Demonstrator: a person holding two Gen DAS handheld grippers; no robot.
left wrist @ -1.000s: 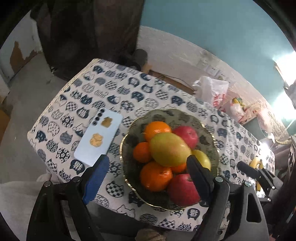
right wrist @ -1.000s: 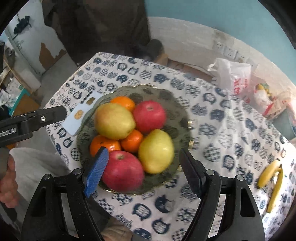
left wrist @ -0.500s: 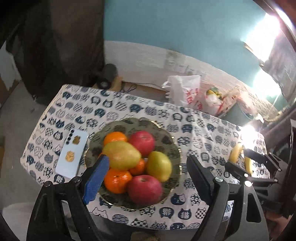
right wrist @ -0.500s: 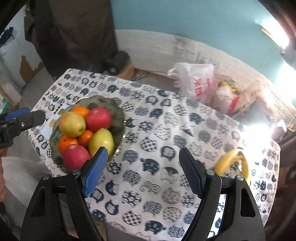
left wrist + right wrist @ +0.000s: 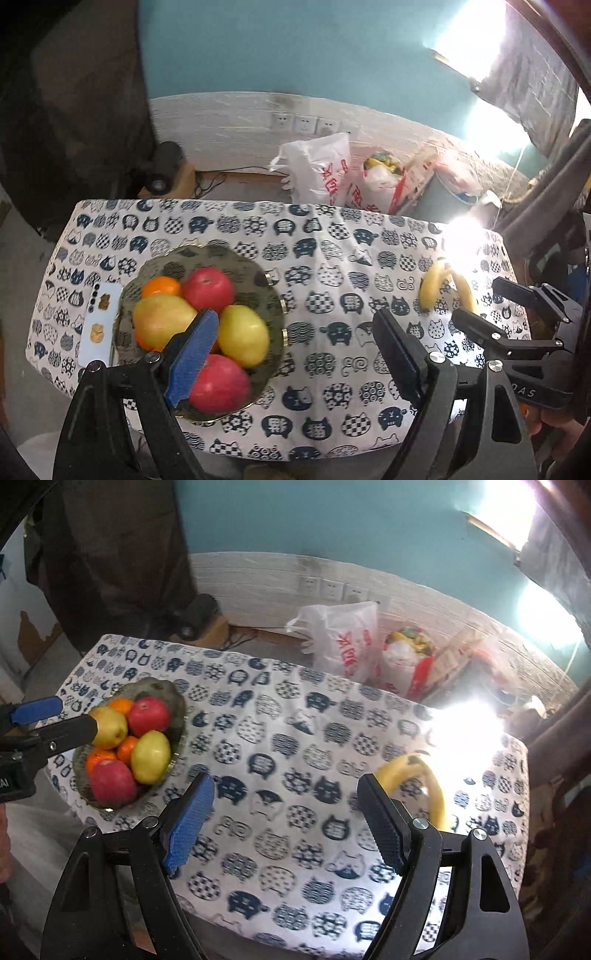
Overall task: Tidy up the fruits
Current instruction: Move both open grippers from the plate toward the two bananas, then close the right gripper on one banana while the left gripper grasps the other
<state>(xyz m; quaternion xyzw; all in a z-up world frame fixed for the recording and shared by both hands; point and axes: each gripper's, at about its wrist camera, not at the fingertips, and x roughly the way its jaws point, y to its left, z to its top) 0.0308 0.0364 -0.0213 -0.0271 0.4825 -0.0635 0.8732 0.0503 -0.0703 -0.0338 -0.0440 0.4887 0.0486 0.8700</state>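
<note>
Evidently both hand-held grippers, left [image 5: 295,347] and right [image 5: 284,819], hang wide and empty above the cat-print-clothed table [image 5: 295,738]. The yellow bananas [image 5: 417,775] lie well apart from the fruit-filled green glass bowl [image 5: 255,266] (likely the next pickup).

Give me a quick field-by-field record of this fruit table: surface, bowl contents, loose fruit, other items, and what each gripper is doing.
surface: table under a cat-print tablecloth
bowl: glass bowl at the table's left end
bowl contents: two red apples, two yellow-green pears, several oranges
loose fruit: bananas at the right end, outside the bowl
other items: phone left of the bowl
left gripper: open, holding nothing
right gripper: open, holding nothing
</note>
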